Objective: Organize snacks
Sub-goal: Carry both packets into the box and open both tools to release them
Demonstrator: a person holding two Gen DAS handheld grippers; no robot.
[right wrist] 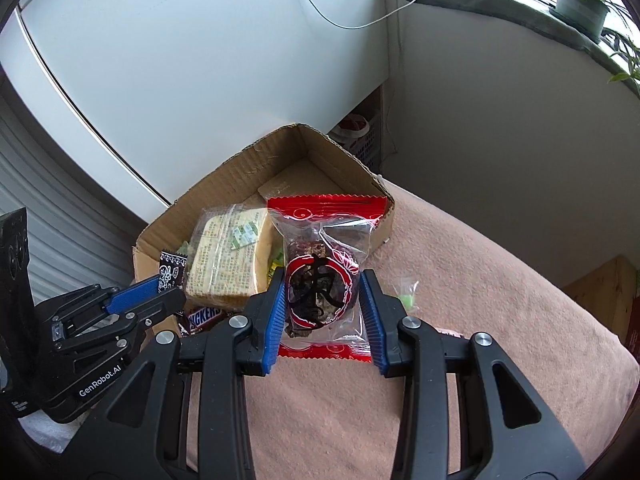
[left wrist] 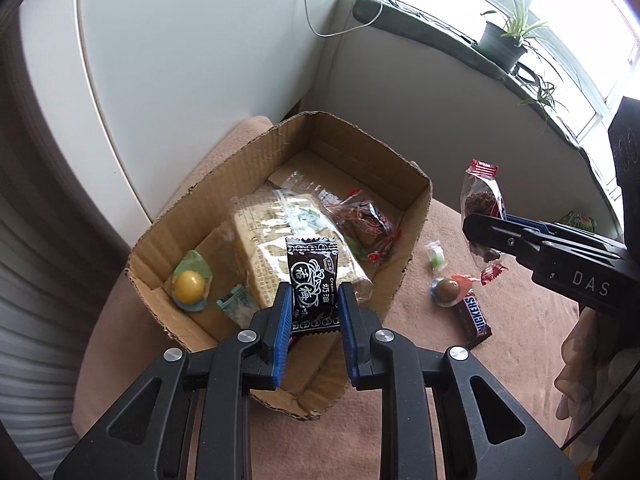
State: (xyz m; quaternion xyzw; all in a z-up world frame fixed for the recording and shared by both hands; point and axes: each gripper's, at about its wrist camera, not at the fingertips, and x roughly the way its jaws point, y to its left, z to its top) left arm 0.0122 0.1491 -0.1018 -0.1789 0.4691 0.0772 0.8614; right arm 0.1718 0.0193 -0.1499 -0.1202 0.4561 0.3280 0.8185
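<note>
My left gripper [left wrist: 312, 300] is shut on a black candy packet [left wrist: 313, 282] and holds it above the near end of the cardboard box [left wrist: 256, 152]. It also shows in the right wrist view [right wrist: 170, 280]. My right gripper [right wrist: 323, 292] is shut on a red-edged clear snack packet [right wrist: 324, 256] above the pink cloth, right of the box [right wrist: 332, 152]. In the left wrist view this packet [left wrist: 482, 196] hangs from the right gripper [left wrist: 486, 226]. In the box lie a wafer pack [left wrist: 280, 240], a red snack packet [left wrist: 366, 224] and a yellow candy [left wrist: 190, 285].
On the pink cloth [left wrist: 520, 340] right of the box lie a Snickers bar [left wrist: 474, 318], a brown round candy [left wrist: 448, 290] and a small green candy [left wrist: 437, 257]. A white wall panel stands behind the box. A windowsill with potted plants [left wrist: 502, 40] runs at the upper right.
</note>
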